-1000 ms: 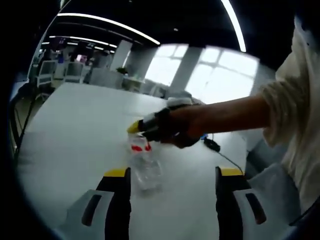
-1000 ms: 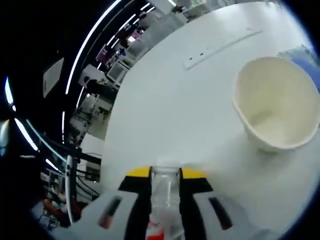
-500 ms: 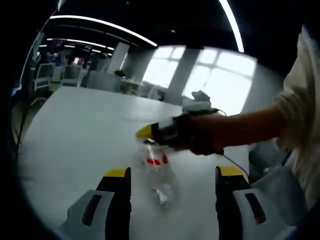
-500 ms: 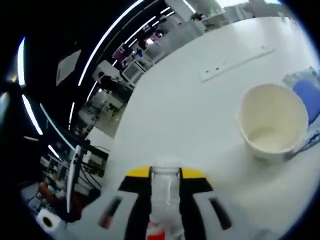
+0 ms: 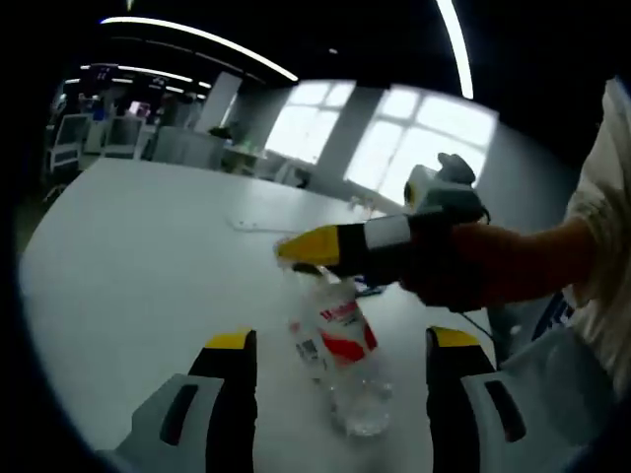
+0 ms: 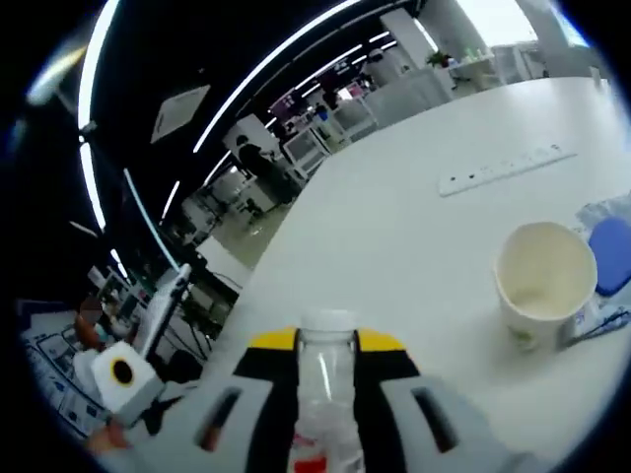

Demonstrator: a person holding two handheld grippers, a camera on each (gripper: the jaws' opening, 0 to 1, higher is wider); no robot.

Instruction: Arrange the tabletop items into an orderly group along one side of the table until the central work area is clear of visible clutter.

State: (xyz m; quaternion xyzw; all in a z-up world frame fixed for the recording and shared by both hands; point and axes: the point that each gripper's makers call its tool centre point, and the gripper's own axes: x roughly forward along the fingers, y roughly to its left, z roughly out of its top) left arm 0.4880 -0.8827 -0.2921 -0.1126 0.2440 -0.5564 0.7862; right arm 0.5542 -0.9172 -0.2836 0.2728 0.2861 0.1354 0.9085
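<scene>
The right gripper [image 6: 326,347] was clamped around the neck of a clear plastic bottle [image 6: 323,394], its yellow-tipped jaws pressed against both sides just under the top. In the left gripper view, the same bottle [image 5: 337,350] hung tilted above the white table [image 5: 128,266], with the right gripper [image 5: 301,254] reaching in from the right, held by a person's hand [image 5: 449,271]. The left gripper [image 5: 335,345] carried nothing, its two jaws standing well apart on either side of the bottle without touching it.

The bottle looked thin-walled and crinkled, transparent, seemingly empty, with a red and white label around its middle. The tabletop was smooth, matte and white.

Farther off in the right gripper view stood a cream paper cup [image 6: 544,281], open-topped, round and seemingly empty. Just beside it, at the right edge, lay something blue [image 6: 611,261], too cut off to identify. Beyond the cup a long, flat white power strip [image 6: 508,168] lay on the table.

Judged from this, the tidying was under way but unfinished: the bottle was lifted and not yet set down, while the cup, the blue item and the strip lay spread out rather than grouped along one side.
</scene>
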